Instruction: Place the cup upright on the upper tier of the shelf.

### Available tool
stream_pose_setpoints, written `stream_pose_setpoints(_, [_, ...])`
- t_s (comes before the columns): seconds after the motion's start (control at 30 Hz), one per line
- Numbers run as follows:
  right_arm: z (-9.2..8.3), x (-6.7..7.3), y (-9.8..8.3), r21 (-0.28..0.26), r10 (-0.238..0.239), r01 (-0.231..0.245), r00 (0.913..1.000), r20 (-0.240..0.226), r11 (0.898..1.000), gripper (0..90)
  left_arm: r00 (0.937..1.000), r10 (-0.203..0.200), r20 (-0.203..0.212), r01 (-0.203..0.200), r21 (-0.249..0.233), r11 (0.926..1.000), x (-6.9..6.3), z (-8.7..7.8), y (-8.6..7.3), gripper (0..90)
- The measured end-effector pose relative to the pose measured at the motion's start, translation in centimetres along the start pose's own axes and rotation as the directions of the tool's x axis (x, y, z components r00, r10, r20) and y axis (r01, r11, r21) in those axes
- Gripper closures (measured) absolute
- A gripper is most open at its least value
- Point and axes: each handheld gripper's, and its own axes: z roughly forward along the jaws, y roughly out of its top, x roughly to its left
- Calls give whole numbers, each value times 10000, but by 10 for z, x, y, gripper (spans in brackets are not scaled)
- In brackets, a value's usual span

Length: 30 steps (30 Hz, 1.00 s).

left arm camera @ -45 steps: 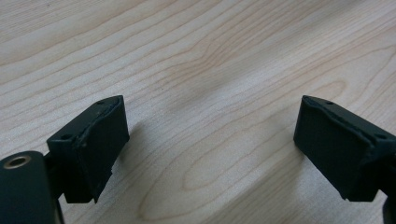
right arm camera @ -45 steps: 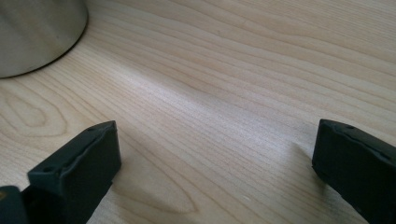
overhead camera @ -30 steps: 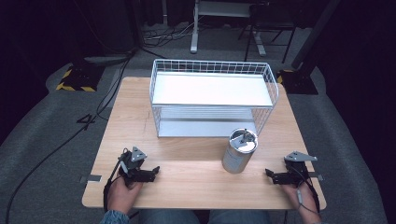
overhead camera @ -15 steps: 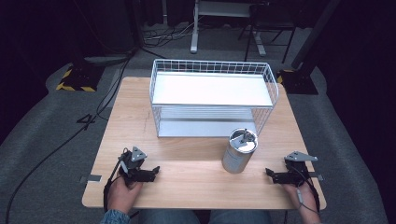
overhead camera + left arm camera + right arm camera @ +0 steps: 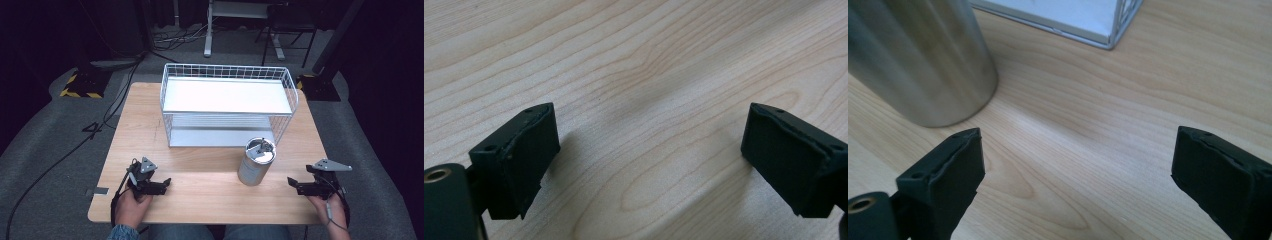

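Note:
A brushed-metal canister (image 5: 256,161) with a lid stands upright on the wooden table (image 5: 145,125), just in front of the white wire basket (image 5: 225,66). My right gripper (image 5: 294,185) hovers to the canister's right, pointing at it and a short gap away. In the right gripper view the canister (image 5: 918,60) rises at upper left. The right gripper (image 5: 1075,170) is open; its jaws have just been closing, with only bare wood between them. My left gripper (image 5: 166,185) rests at the table's front left. In its own view the left gripper (image 5: 649,150) is open over bare wood.
The basket holds a white shelf board and takes up the far middle of the table; its corner (image 5: 1113,30) shows in the right gripper view. Cables and stand legs lie on the dark floor beyond the table.
The right gripper has lifted slightly off the table. The left hand, the canister and the basket have stayed put.

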Motion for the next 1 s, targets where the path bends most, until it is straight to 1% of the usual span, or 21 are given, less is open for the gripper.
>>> stream_pose_setpoints(0.1, [-8,6,7,-171,-55,54,9999,-84,9998,72,10000,1,-9,-1,13,10000,0,0,0,90])
stream_pose_setpoints(0.13, [-8,6,7,-171,-55,54,9999,-84,9998,72,10000,3,-4,-3,8,10000,0,0,0,90])
stream_pose_setpoints(0.17, [-11,9,10,-254,-137,132,9997,-186,9996,72,10000,-1,-4,1,5,10000,0,0,0,90])
stream_pose_setpoints(0.2, [-11,9,10,-254,-137,132,9997,-186,9996,72,10000,-1,-4,1,5,10000,0,0,0,90])
stream_pose_setpoints(0.23, [-15,12,12,-335,-141,130,9994,-311,9994,71,10000,1,-9,-1,15,10000,0,0,0,90])
stream_pose_setpoints(0.33, [-18,15,14,-494,-185,166,9991,-371,9986,71,10000,1,-3,-1,6,10000,0,0,0,90])
stream_pose_setpoints(0.4, [-21,19,17,-586,-329,302,9985,-443,9978,71,10000,3,-7,-3,15,10000,0,0,0,90])
stream_pose_setpoints(0.5, [-25,22,20,-702,-405,366,9977,-542,9969,69,10000,3,-6,-3,14,10000,0,0,0,90])
stream_pose_setpoints(0.57, [-28,28,24,-802,-449,394,9966,-688,9960,63,10000,3,-13,-3,14,10000,0,0,0,90])
stream_pose_setpoints(0.6, [-28,28,24,-802,-449,394,9966,-688,9960,63,10000,3,-13,-3,14,10000,0,0,0,90])
stream_pose_setpoints(0.77, [-31,39,35,-1153,-745,631,9925,-970,9913,61,10000,3,-8,-3,13,10000,0,0,0,90])
stream_pose_setpoints(1.0, [-27,53,47,-1318,-1003,811,9841,-1463,9880,53,10000,2,3,-2,4,10000,0,0,0,90])
